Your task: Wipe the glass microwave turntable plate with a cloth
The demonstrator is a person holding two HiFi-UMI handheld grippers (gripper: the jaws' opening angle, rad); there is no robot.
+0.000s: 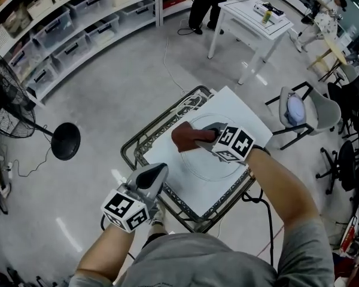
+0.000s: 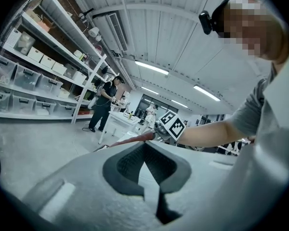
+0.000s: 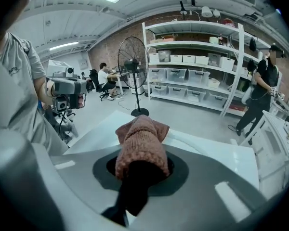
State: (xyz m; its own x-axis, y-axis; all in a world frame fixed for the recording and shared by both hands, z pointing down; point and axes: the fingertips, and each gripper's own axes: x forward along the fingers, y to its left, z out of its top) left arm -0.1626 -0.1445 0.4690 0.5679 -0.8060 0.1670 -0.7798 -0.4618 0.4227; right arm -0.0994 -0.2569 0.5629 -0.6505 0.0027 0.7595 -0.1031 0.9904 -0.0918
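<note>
1. Right gripper (image 1: 208, 134): jaws clamped on reddish-brown knitted cloth (image 1: 188, 138), with the bunch poking out past the jaw tips in the right gripper view (image 3: 140, 146).
2. Cloth pressed down on the glass turntable plate (image 1: 214, 164), at its far-left part.
3. Plate lying flat on a white board (image 1: 233, 103), roughly mid-board; board resting on a metal-framed table (image 1: 145, 137).
4. Left gripper (image 1: 154, 177): jaws closed together, nothing between them in the left gripper view (image 2: 156, 182); held at the table's near-left corner, apart from plate and cloth.
5. Around: floor fan (image 1: 3, 97) at far left, shelves with storage bins (image 1: 78, 23) up top, white table (image 1: 251, 14) behind, chair (image 1: 302, 109) at right.
</note>
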